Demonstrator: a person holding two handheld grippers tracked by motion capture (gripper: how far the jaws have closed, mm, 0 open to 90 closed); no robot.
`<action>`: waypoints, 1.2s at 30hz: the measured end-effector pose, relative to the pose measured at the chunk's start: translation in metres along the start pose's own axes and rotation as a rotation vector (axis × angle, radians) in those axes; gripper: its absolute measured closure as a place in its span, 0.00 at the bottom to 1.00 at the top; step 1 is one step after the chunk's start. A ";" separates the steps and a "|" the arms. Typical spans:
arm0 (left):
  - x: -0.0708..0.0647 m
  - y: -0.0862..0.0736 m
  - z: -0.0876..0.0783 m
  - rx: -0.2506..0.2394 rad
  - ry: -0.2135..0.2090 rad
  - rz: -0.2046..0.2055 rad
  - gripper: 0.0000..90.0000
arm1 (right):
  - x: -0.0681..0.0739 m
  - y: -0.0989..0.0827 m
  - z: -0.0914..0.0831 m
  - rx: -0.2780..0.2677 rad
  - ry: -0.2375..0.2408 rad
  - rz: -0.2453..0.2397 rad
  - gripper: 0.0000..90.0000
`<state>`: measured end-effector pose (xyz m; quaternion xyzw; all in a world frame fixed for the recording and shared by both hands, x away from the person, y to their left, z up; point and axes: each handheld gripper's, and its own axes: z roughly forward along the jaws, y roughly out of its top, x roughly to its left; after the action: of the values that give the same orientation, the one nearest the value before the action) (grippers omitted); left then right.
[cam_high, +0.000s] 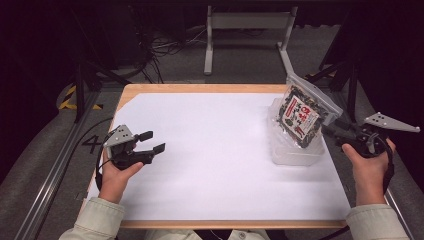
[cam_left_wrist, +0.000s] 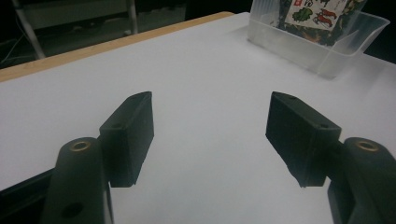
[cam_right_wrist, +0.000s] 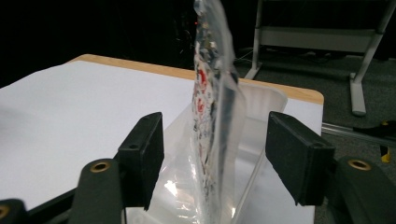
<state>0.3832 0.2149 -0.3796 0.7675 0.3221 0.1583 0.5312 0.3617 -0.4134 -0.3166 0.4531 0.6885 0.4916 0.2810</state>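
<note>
Two grippers are held by the person over a bench covered with a white sheet (cam_high: 215, 165). Near the bench's left edge, toward the near side, the left gripper (cam_high: 152, 141) hovers just above the sheet with its fingers (cam_left_wrist: 128, 135) spread apart and nothing between them. At the right edge, a little farther in, the right gripper (cam_high: 330, 131) points toward a clear plastic tub (cam_high: 295, 152) that stands on the sheet near the far right corner. A transparent snack bag (cam_high: 300, 117) with a red and white label stands upright in the tub, its sealed top leaning toward the far right corner. In the right gripper view the bag (cam_right_wrist: 215, 93) rises edge-on between the fingers (cam_right_wrist: 142, 154), which stand apart on both sides of it without pressing on it.
</note>
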 end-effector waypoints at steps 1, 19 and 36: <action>0.000 0.000 -0.001 -0.001 0.001 0.010 0.37 | 0.002 0.000 -0.002 -0.001 0.002 -0.006 0.40; -0.017 -0.008 -0.013 -0.006 -0.014 0.033 0.32 | 0.069 -0.006 -0.023 -0.039 0.124 -0.124 0.21; -0.022 -0.017 -0.010 -0.008 0.001 0.032 0.25 | 0.115 -0.040 0.024 -0.018 0.286 -0.155 0.19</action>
<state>0.3549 0.2112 -0.3894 0.7704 0.3094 0.1684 0.5314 0.3176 -0.3038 -0.3555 0.3213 0.7501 0.5340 0.2212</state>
